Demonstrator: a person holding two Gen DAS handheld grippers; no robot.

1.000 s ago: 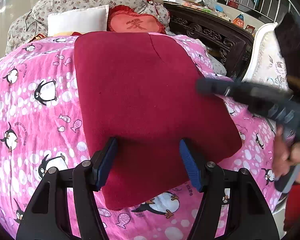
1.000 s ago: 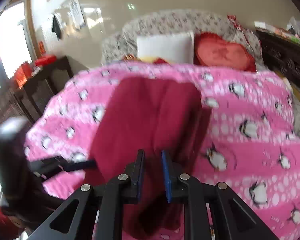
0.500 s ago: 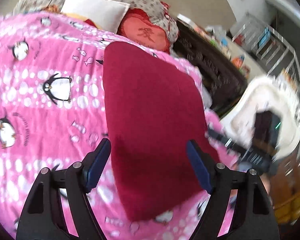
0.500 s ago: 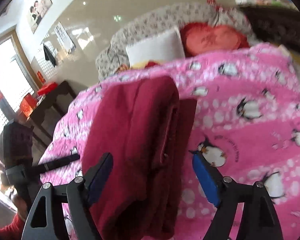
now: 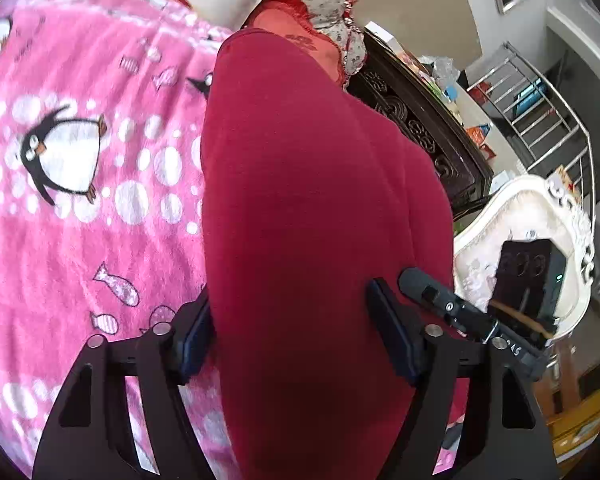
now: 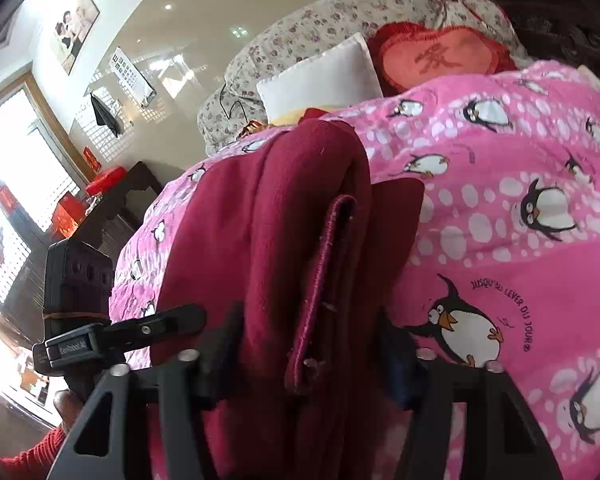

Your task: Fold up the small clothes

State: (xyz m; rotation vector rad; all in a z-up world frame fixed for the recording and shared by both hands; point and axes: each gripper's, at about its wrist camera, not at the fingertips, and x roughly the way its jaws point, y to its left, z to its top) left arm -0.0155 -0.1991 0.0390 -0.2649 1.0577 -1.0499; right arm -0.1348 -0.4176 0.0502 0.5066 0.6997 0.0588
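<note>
The left gripper (image 5: pixel 290 332) has its two black arms on either side of a dark red folded garment (image 5: pixel 311 200). Its blue pads (image 5: pixel 391 336) sit close to the cloth, one at each edge, and the jaws are closing in on it. The left pad looks like it is touching the cloth edge, but I cannot tell if the pads are really squeezing yet.

The right gripper (image 6: pixel 311 354) is at the other side of the same garment (image 6: pixel 268 240). Its jaws are closing too, with the thick folded edge between them. A stitched hem (image 6: pixel 323 280) hangs down right in the middle of the jaws. The cloth hides most of the pads, so I cannot tell if they press on it.

The red garment lies on a pink blanket (image 5: pixel 80 220) with penguins, fish and white dots on it. The blanket covers a bed. The garment is folded into a long shape that runs away from the grippers toward the pillows.

At the far end of the bed there is a white pillow (image 6: pixel 319 80) and, just beside it, a red heart-shaped cushion (image 6: pixel 439 60). Behind them is a big flowery bundle of bedding (image 6: pixel 339 16).

In the left wrist view a dark carved wooden headboard (image 5: pixel 419 128) stands beside the bed, and a white chair (image 5: pixel 519 220) is near it. In the right wrist view a person's hand (image 6: pixel 66 404) with a red sleeve (image 6: pixel 32 452) holds the left gripper's handle.
</note>
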